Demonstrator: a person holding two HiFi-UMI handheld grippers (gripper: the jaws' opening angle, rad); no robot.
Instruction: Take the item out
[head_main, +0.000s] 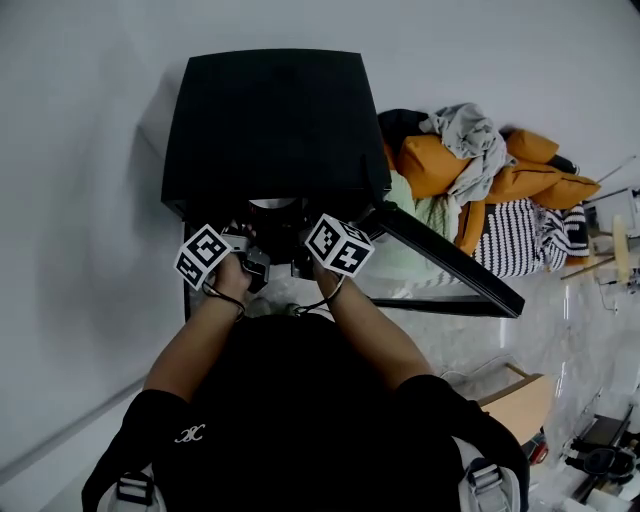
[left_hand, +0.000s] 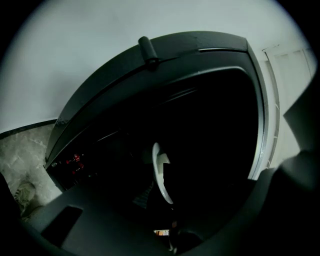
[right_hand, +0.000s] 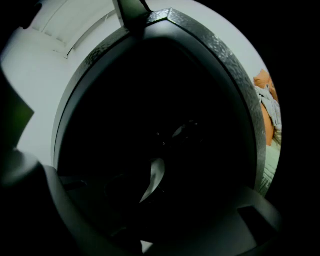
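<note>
Both my tongs are pushed into the open front of the black box (head_main: 270, 120) at upper centre of the head view, with its door (head_main: 450, 262) swung out toward the right. My left tongs (head_main: 256, 264) sit just left of my right tongs (head_main: 302, 264), marker cubes side by side below the opening. Left gripper view: left tongs (left_hand: 165, 220) spread wide, jaws at the lower left and right edges of the frame. The curved rim of the white item (left_hand: 159, 175) stands in the gap between them; contact is too dark to tell. Right gripper view: right tongs (right_hand: 150, 215) also spread, jaws low left and low right, same white item (right_hand: 156, 175) showing as a pale sliver at centre, nothing pinched that I can see. From the head view the white item (head_main: 272, 203) is inside the box, just under its top edge. A pile of clothes (head_main: 480, 170) sits right of the box, apart from both tongs.
</note>
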